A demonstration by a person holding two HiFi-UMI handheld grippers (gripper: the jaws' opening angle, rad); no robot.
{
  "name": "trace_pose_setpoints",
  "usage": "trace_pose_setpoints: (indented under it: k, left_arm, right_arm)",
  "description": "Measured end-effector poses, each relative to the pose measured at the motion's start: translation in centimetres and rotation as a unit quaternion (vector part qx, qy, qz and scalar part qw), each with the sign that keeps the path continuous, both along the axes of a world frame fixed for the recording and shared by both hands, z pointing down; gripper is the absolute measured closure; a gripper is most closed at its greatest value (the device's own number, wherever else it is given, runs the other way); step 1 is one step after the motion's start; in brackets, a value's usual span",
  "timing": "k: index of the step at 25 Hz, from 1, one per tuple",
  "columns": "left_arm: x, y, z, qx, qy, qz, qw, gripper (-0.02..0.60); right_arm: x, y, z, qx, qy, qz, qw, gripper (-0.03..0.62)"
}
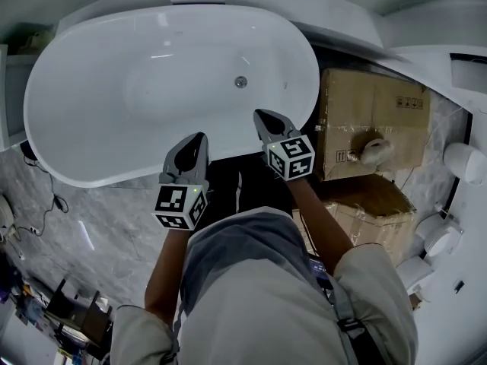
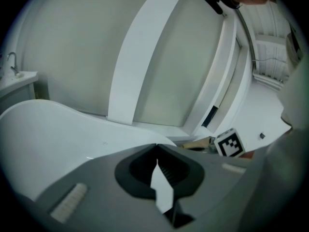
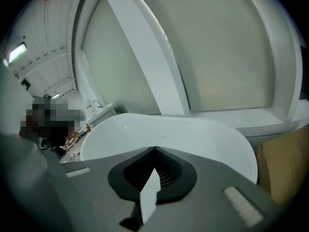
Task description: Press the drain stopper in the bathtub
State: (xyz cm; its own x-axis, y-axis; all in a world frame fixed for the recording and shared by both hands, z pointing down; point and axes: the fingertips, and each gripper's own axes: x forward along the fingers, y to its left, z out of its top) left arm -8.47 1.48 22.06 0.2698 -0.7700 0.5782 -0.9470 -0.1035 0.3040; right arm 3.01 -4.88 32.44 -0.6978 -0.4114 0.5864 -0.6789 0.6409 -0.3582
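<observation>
A white oval bathtub (image 1: 91,97) fills the upper head view. Its round metal drain stopper (image 1: 240,82) sits on the tub floor, right of centre. My left gripper (image 1: 201,138) is shut and empty, held over the tub's near rim. Nearer the stopper, my right gripper (image 1: 260,114) is also shut and empty, just inside the near rim and well short of the stopper. In the left gripper view the shut jaws (image 2: 156,145) point over the tub's rim (image 2: 43,124). The right gripper view shows shut jaws (image 3: 154,149) above the tub (image 3: 183,132). Neither gripper view shows the stopper.
Cardboard boxes (image 1: 373,116) stand right of the tub, also seen as a box (image 3: 285,163) in the right gripper view. White fixtures (image 1: 464,162) line the far right. Grey marble floor (image 1: 84,219) with a cable lies at the left. The right gripper's marker cube (image 2: 229,143) shows in the left gripper view.
</observation>
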Motion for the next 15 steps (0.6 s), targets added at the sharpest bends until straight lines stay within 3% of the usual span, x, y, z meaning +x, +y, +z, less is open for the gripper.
trace_pose_setpoints:
  k: [15]
  left_arm:
    - [0.8, 3.1, -7.3, 0.038, 0.005, 0.019, 0.9991, 0.581]
  right_arm:
    - [0.7, 4.2, -11.3, 0.042, -0.041, -0.027, 0.998, 0.600]
